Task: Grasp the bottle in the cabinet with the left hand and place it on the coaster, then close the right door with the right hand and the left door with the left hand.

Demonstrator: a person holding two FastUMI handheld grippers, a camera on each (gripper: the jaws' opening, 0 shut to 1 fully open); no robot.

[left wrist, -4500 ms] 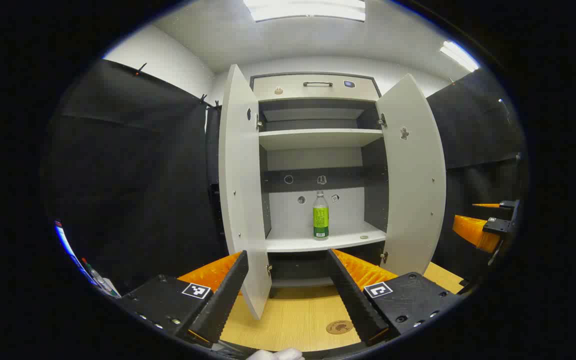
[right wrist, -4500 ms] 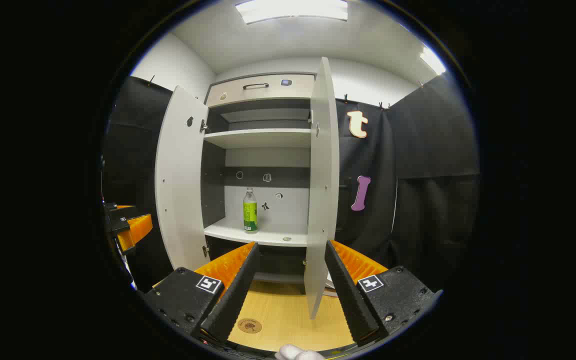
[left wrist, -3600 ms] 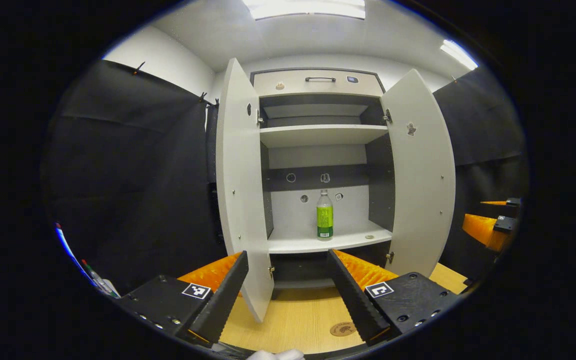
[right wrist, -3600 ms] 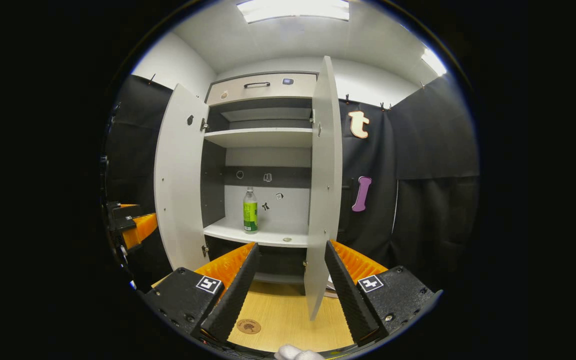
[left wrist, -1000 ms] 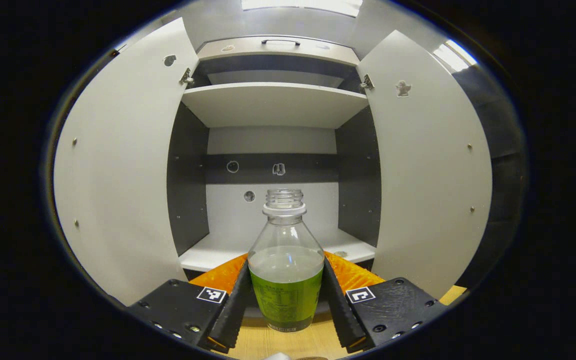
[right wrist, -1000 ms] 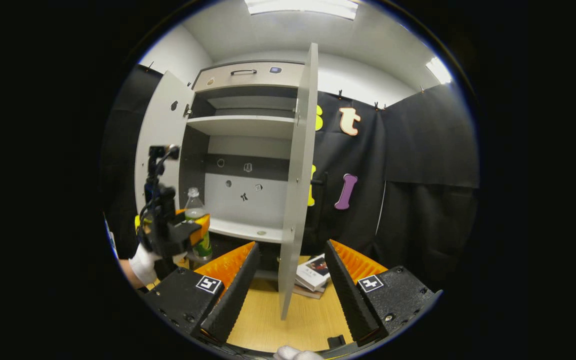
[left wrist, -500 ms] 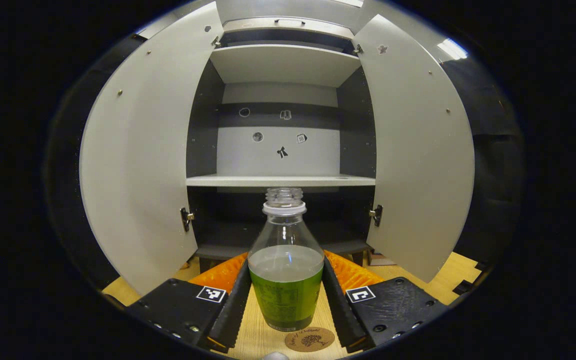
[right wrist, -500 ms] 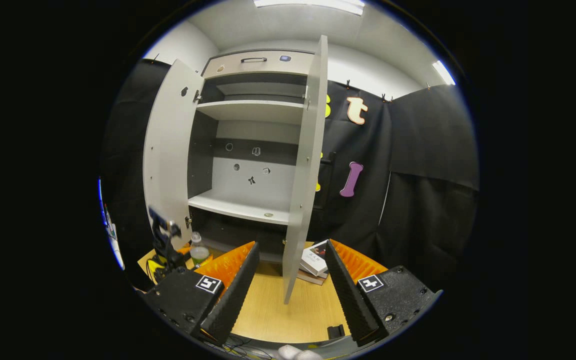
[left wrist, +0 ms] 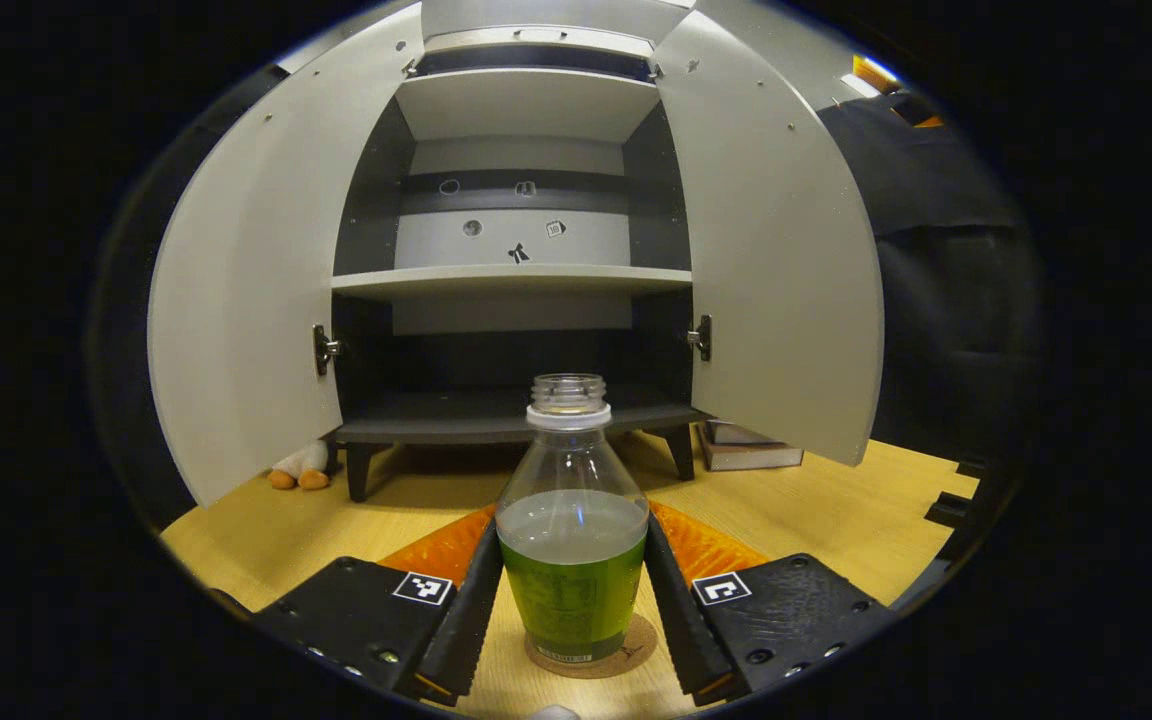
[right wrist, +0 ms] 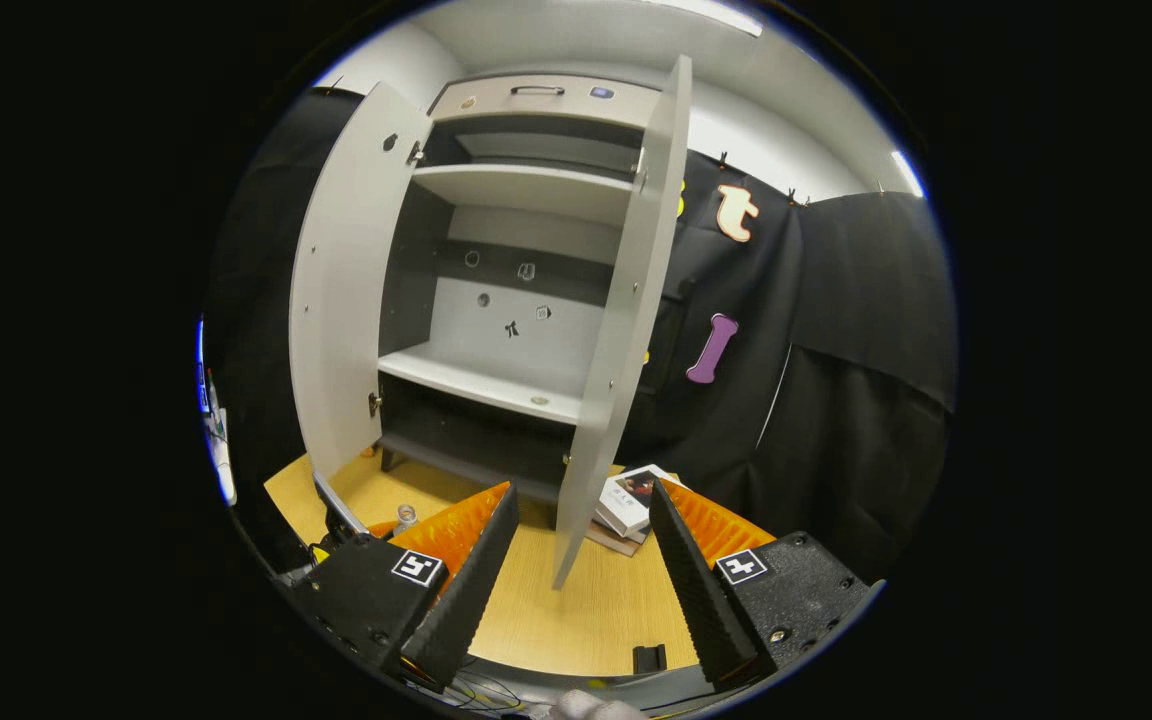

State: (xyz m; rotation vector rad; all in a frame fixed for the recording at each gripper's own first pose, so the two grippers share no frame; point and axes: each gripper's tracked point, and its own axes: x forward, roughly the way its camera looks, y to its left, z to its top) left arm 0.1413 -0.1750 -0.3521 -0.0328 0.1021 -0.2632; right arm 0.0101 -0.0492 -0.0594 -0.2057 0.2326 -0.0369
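- I am holding the bottle [left wrist: 571, 560] in the left gripper [left wrist: 568, 610]; its jaws are clenched on the green label, one on each side.
- Half a second ago the bottle was hanging just behind the coaster [left wrist: 591, 655], with the whole disc showing in front of it. Now the bottle base is sitting over the coaster, and the disc is showing around the foot.
- One second ago the bottle was still in front of the cabinet [left wrist: 511, 280] shelf. Now it is low on the surface [left wrist: 816, 510], well in front of the cabinet.
- I judge that the bottle is touching the coaster or nearly so; I cannot tell if its weight is already resting on it.
- So the placing step is almost finishing. What is remaining here is to let the jaws go apart and draw the left gripper back without tipping the bottle, which has no cap and has liquid inside.
- The right gripper [right wrist: 576, 585] is empty, with its jaws standing wide apart. It is pointing at the edge of the right door [right wrist: 626, 330], which is lying nearer in its view than half a second ago.
- Both doors are still open: the left door [left wrist: 256, 270] and the right door are standing out from the cabinet.
- In the right gripper view the bottle neck is just showing low, left of the cabinet.
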